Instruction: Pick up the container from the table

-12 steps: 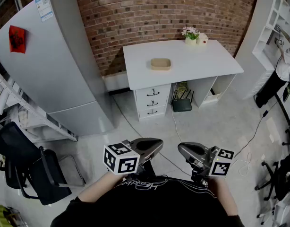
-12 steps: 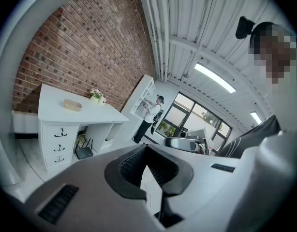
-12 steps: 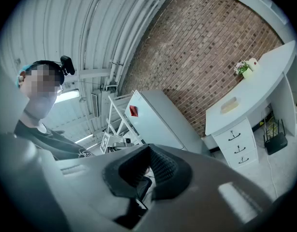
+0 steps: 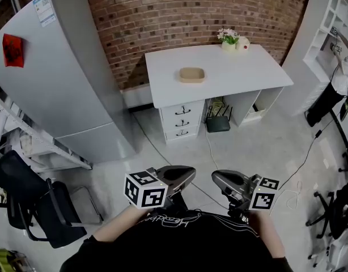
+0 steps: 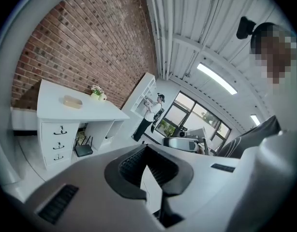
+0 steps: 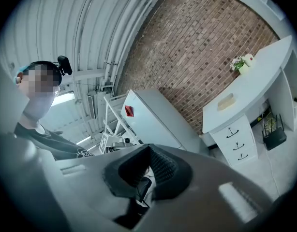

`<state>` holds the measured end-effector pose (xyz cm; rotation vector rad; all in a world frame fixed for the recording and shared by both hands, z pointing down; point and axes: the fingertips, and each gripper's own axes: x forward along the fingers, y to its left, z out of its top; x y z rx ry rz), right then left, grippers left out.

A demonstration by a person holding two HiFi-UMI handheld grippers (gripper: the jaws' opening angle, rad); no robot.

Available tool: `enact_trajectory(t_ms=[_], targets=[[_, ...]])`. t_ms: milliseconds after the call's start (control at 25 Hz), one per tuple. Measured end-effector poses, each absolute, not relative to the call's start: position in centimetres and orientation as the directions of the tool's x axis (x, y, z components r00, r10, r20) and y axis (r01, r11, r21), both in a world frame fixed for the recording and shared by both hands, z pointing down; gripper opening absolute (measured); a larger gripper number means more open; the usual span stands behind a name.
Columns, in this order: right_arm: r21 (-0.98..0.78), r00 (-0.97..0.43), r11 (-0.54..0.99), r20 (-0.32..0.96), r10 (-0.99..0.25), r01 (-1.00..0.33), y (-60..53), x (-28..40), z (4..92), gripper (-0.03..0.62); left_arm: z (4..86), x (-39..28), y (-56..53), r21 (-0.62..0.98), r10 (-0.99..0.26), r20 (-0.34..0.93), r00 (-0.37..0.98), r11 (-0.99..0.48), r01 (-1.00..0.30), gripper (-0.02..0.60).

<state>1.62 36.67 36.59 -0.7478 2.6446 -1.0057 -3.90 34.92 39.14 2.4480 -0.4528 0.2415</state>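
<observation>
A shallow tan container (image 4: 192, 75) lies near the middle of the white desk (image 4: 247, 67) against the brick wall. It also shows small in the left gripper view, container (image 5: 72, 101), and in the right gripper view, container (image 6: 226, 102). Both grippers are held low, close to the person's body and far from the desk. My left gripper (image 4: 188, 173) has its jaws together with nothing between them. My right gripper (image 4: 217, 178) is shut and empty too. Each points roughly toward the desk.
A small flower pot (image 4: 229, 40) stands at the desk's far right corner. Drawers (image 4: 182, 120) and a black router (image 4: 218, 125) sit under the desk. A grey fridge (image 4: 66, 78) stands at the left, a black chair (image 4: 32, 203) near left, white shelves (image 4: 332, 21) at the right. A cable (image 4: 211, 152) runs across the floor.
</observation>
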Motion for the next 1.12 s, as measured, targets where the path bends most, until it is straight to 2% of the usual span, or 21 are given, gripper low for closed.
enact_trajectory(t_ms=[280, 1120], targets=[[-0.714, -0.848, 0.610, -0.044, -0.529, -0.343, 34.0, 0.9, 37.3, 0.003, 39.9, -4.9, 32.0, 0.568, -0.253, 0.309, 0.917, -0.724, -0.391, 0.003], [-0.800, -0.838, 0.494, 0.020, -0.546, -0.341, 15.7, -2.5, 41.0, 0.003, 43.7, -8.4, 13.4, 0.659, -0.234, 0.337, 0.912, -0.632, -0.406, 0.003]])
